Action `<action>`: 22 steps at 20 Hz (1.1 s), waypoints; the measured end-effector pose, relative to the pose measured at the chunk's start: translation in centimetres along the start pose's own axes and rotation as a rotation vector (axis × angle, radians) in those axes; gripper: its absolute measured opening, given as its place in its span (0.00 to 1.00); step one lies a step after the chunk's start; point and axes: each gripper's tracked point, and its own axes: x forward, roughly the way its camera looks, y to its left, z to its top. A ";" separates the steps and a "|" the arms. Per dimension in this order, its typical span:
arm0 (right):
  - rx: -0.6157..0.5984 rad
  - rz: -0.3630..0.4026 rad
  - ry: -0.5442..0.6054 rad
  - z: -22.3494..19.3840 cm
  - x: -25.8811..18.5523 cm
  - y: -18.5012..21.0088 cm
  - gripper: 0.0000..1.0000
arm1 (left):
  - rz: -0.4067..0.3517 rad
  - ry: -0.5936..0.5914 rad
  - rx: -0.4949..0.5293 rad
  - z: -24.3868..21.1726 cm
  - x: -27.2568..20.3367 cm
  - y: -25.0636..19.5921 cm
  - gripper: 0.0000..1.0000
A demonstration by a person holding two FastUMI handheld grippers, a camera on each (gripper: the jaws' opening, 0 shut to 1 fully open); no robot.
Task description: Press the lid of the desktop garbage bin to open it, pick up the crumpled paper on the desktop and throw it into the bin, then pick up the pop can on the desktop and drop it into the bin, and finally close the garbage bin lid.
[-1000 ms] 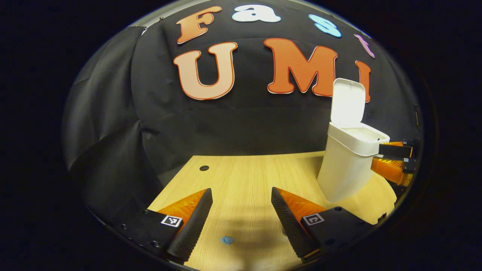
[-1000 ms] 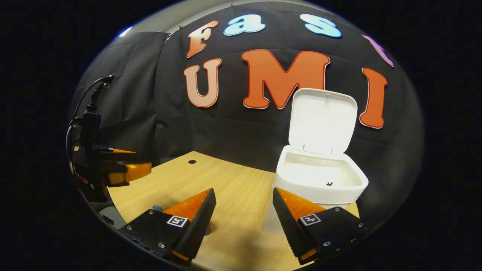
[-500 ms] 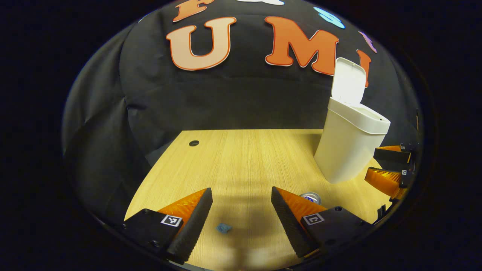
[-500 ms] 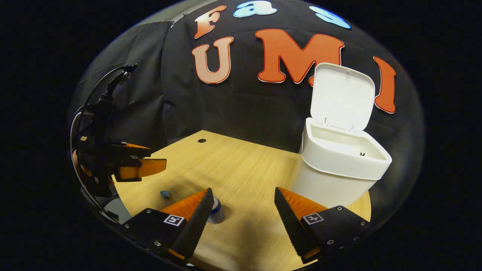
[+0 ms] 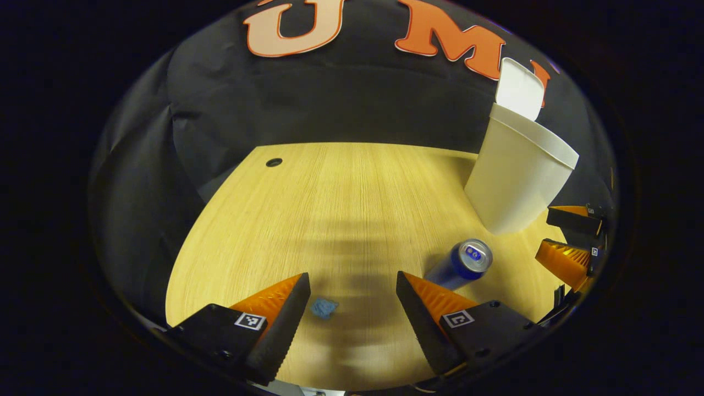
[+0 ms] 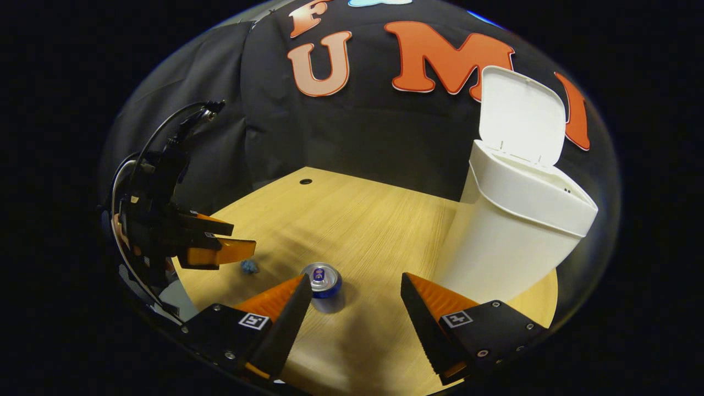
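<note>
The garbage bin [image 6: 517, 231] stands on the desk [image 5: 341, 209] near its far right part, white and upright, with its lid [image 6: 521, 116] swung up and open against the black booth wall. In the left gripper view the bin [image 5: 517, 176] rises at the right with the lid [image 5: 520, 88] showing above its rim. The pop can [image 5: 459, 264], blue with a silver top, stands on the desk in front of the bin and just apart from it; in the right gripper view the can [image 6: 324, 279] sits just past the tip of that gripper's left finger. The crumpled paper [image 5: 323, 308], a small blue wad, lies on the desk between the fingers of the left gripper [image 5: 352, 294], nearer its left finger and touching neither. The left gripper is spread wide and holds nothing. The right gripper [image 6: 356, 294] is likewise spread wide and empty above the desk.
</note>
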 end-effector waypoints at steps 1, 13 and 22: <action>0.001 0.003 0.009 -0.3 0.1 0.1 0.98 | -0.004 0.016 -0.003 -0.6 0.2 0.1 1.00; 0.030 0.031 0.087 -4.0 2.3 0.7 0.98 | 0.076 0.173 0.008 -5.7 4.1 3.5 1.00; 0.073 0.042 0.134 -5.5 3.2 1.0 0.98 | 0.081 0.279 -0.008 -5.0 6.2 4.4 0.81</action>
